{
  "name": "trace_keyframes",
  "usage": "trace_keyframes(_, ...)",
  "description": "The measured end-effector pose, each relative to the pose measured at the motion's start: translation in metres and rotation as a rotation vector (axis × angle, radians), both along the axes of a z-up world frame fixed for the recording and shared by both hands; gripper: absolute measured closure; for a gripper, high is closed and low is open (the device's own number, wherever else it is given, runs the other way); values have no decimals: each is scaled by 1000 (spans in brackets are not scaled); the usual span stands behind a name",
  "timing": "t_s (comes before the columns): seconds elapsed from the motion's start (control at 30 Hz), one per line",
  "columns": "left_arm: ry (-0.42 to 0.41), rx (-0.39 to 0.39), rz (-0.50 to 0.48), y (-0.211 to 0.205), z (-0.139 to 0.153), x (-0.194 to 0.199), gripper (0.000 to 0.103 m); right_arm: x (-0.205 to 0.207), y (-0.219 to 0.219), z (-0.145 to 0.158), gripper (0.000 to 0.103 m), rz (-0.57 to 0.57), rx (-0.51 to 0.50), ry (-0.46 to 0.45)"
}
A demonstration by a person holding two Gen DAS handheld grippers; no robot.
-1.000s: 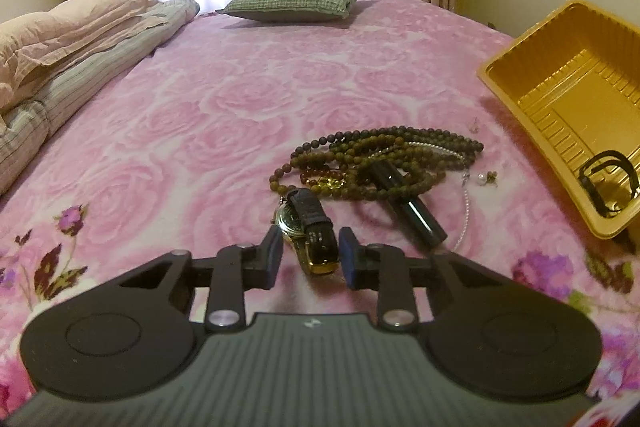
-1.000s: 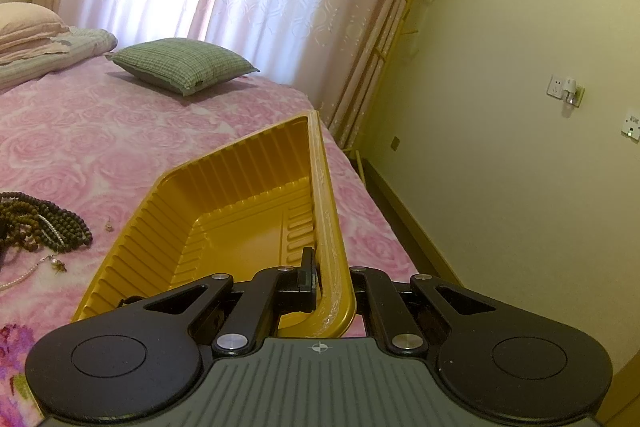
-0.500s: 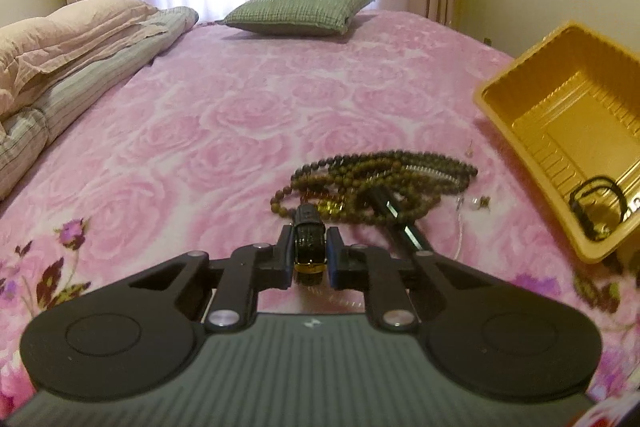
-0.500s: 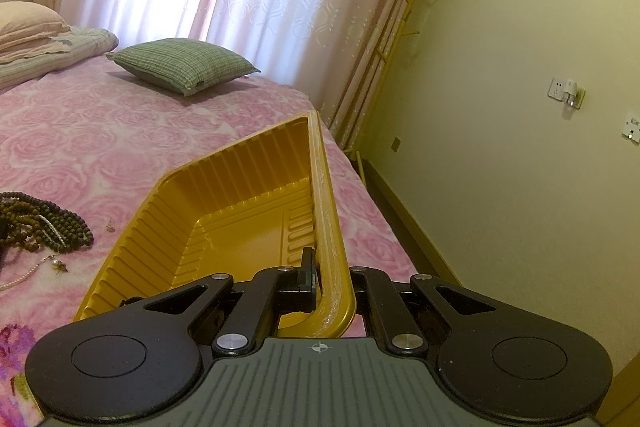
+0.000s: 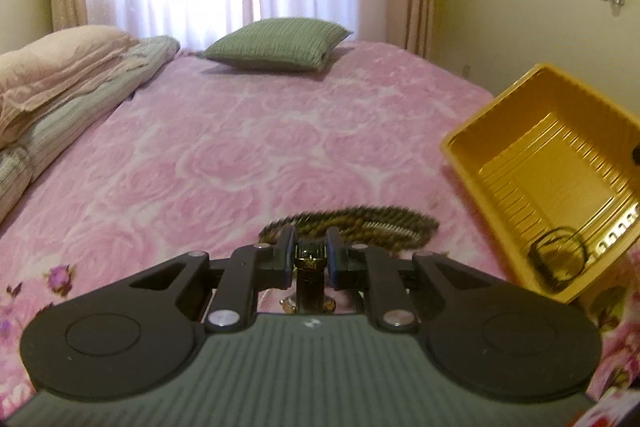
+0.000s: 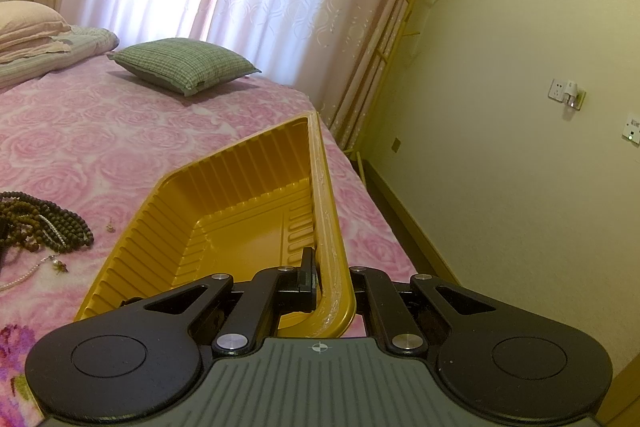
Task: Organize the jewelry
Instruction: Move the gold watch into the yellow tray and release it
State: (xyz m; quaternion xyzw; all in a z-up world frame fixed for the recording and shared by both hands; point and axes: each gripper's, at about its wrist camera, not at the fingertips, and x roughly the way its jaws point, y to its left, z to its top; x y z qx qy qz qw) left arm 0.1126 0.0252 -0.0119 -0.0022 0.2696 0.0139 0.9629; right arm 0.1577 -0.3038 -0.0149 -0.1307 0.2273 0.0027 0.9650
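Through the left wrist camera, the left gripper (image 5: 311, 259) is clamping its jaws on the strap of a wristwatch (image 5: 310, 281), so the step in hand reads as carrying one piece off the pink bedspread (image 5: 248, 155) toward the yellow tray (image 5: 500, 131). The jaws have just been closing, and the dark strap is sitting squarely between them while the gold case is hanging down just below and behind the fingertips. Just beyond the fingertips, a heap of dark bead necklaces (image 5: 360, 221) is lying on the cover, blurred. The tray is standing well off to the gripper's right and tilted up, with a black band (image 5: 560, 255) already resting in its near corner. The next move likely calls for swinging the watch rightward over the tray's rim and letting go only once it is above the floor of the tray, since the dangling case could catch the wall.

Through the right wrist camera, the right gripper (image 6: 332, 283) is pinching the tray's near rim (image 6: 332, 255) with jaws drawn together on the plastic edge, holding it tipped. The beads (image 6: 44, 223) are lying far to this gripper's left, beside a thin pearl strand (image 6: 24, 277).
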Motion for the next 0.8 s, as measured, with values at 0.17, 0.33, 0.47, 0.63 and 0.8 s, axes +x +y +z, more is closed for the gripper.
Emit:
trace_keyframes(0.17,-34,-30,-70,-23,15,9,89,-1,1,0,99,3,-1,-1)
trace_keyframes(0.33,-40,-84,-174,-55,20,22,89,-1,0,0,99,5,-1,-1)
trace_keyframes(0.47,-34,-124,-261,-84,20,36,89,-1,1,0,99,4,-1,-1)
trace_keyframes(0.63,-35,-149,-355,-116,17,53,89,-1,-1,0,99,4,2,-1)
trace_keyframes(0.8,-30,-174,-420,-139,12,70,89,-2,0,0,99,2,8,-2)
